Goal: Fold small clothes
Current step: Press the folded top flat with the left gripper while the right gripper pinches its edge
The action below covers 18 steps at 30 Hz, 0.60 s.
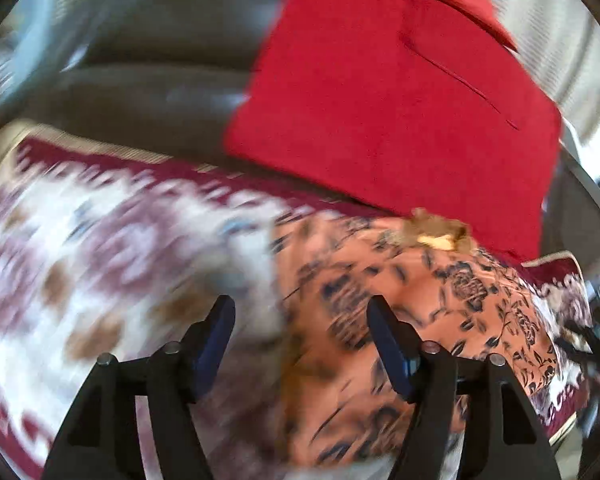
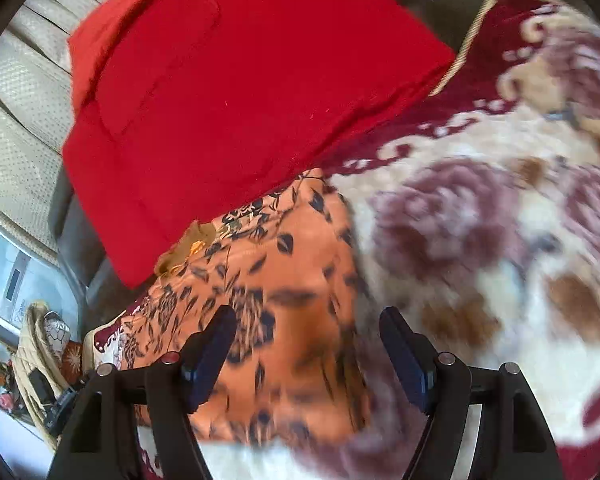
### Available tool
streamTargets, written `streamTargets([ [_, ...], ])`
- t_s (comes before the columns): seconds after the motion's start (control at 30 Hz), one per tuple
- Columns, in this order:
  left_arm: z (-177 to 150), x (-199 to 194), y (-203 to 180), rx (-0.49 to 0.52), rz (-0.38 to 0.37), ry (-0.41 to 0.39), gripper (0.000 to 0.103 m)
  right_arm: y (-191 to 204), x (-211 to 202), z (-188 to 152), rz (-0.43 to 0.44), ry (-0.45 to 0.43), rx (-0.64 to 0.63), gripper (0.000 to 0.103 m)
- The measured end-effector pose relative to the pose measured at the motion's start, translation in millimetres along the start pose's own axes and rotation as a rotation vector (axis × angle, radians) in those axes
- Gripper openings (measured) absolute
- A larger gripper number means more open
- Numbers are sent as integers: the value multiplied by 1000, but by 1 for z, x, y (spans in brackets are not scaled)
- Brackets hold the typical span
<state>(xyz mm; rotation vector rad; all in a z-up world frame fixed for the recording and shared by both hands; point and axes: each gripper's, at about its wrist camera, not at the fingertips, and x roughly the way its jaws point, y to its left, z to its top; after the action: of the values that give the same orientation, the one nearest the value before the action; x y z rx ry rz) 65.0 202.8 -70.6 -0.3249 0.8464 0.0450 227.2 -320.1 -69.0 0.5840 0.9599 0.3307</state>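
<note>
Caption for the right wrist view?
Open right tool above orange floral cloth, red cloth beyond, on patterned rug.

A patterned rug [image 1: 80, 240] in maroon, cream and brown covers the surface, edged with a pale cord. Behind it runs a dark leather sofa [image 1: 160, 40]. A quilted cream cushion [image 2: 16, 92] sits to one side. Daylight falls bright across a cluttered shelf [image 2: 32, 360] low in the corner.

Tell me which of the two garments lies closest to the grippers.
The orange floral-print garment, directly under both open grippers. The plain red garment lies beyond it, overlapping its far edge.
</note>
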Motion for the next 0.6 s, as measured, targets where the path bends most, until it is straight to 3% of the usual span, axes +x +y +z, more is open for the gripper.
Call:
streamTargets([
  [0.2, 29, 67, -33, 117, 83, 86, 69, -11, 37, 23, -61, 35, 29, 76],
  [0.27, 32, 79, -33, 125, 92, 97, 67, -8, 46, 27, -69, 43, 15, 71],
  [0.3, 33, 85, -34, 130, 101, 110, 60, -7, 49, 31, -73, 48, 7, 70],
  [0.33, 32, 90, -35, 137, 107, 126, 45, -4, 53, 33, -69, 54, -4, 67],
  [0.37, 30, 93, -35, 140, 113, 136, 38, 0, 58, 34, -68, 62, -16, 60],
  [0.4, 29, 96, -35, 145, 128, 145, 21, 4, 62, 36, -83, 69, -34, 51],
  [0.43, 29, 98, -35, 152, 139, 146, 4, 8, 64, 37, -109, 71, -53, 32],
  [0.53, 31, 95, -34, 148, 153, 119, 2, 21, 59, 37, -184, 46, -109, 10],
  [0.6, 33, 74, -35, 157, 160, 50, 2, 39, 41, 34, -240, -7, -188, 8],
])
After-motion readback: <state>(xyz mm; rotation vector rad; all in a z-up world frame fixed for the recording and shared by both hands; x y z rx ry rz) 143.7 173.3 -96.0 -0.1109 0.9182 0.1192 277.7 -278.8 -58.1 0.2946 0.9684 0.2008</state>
